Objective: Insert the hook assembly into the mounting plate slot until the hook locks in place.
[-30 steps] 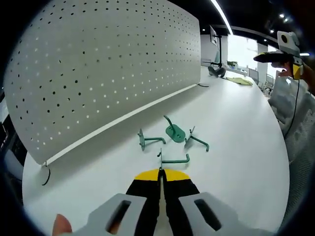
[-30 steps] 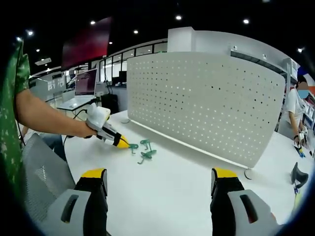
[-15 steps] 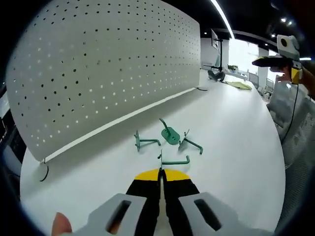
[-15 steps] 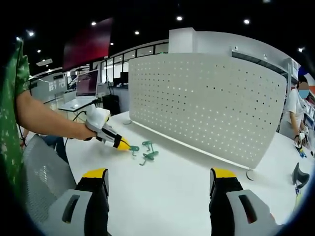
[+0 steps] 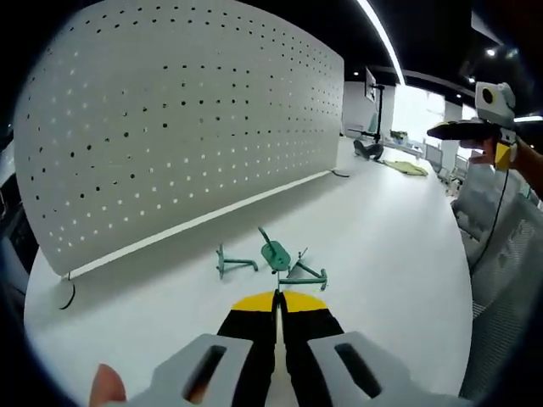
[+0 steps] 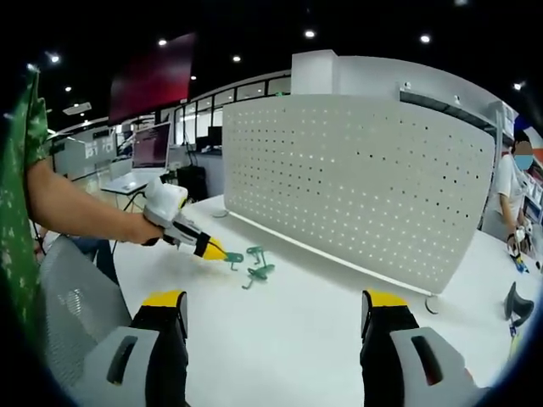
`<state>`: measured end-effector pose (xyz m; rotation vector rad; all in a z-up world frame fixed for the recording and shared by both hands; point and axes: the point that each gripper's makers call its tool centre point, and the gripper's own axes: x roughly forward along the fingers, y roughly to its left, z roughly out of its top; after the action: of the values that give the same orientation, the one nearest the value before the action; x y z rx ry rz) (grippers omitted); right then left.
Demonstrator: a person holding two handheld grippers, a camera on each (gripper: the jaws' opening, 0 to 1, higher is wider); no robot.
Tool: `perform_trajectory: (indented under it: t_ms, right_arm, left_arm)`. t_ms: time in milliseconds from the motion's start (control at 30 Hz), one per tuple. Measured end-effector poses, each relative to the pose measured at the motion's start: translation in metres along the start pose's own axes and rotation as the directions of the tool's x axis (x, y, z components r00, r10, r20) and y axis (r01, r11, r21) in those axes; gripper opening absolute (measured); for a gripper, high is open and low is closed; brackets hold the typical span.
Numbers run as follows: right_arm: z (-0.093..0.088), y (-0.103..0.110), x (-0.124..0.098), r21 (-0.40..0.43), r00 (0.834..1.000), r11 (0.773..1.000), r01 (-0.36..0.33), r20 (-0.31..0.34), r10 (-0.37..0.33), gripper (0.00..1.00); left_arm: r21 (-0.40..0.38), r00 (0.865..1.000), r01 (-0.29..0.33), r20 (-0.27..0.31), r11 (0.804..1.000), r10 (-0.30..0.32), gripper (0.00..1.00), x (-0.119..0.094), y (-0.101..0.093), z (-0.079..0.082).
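Hook pieces now lie just past your left gripper, whose jaws are pressed together on the nearest hook and have lifted it off the worktop. Beyond the hooks stands the pegboard, the mount you must reach. Your right gripper waits with jaws wide, holding nothing.

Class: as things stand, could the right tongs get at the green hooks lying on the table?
Probably yes. The right tongs are open, with bare table between them and the hooks. The left tongs sit right beside the hooks, so that side is crowded.
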<state>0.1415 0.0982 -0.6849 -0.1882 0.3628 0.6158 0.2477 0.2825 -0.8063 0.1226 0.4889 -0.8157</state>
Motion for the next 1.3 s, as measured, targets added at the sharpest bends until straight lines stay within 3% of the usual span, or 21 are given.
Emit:
perform_trajectory:
  t_ms: [267, 500, 933, 1300]
  right_arm:
    - [0.005, 0.003, 0.000, -0.004, 1.000, 1.000, -0.006, 0.012, 0.006, 0.85]
    - [0.010, 0.006, 0.001, 0.000, 1.000, 1.000, -0.011, 0.026, 0.011, 0.85]
    - [0.027, 0.008, 0.002, 0.002, 0.998, 1.000, -0.016, 0.068, 0.015, 0.83]
    - [0.039, 0.014, 0.001, 0.039, 0.994, 0.999, -0.032, 0.105, 0.028, 0.79]
  left_arm:
    - [-0.096, 0.997, 0.041, 0.073, 0.995, -0.034, 0.01, -0.005, -0.014, 0.020]
    - [-0.132, 0.989, 0.068, 0.140, 0.989, -0.050, 0.01, -0.012, -0.025, 0.040]
    - [-0.152, 0.962, 0.113, 0.265, 0.982, -0.070, 0.01, -0.023, -0.051, 0.082]
    - [-0.178, 0.939, 0.128, 0.339, 0.976, -0.061, 0.01, -0.032, -0.068, 0.102]
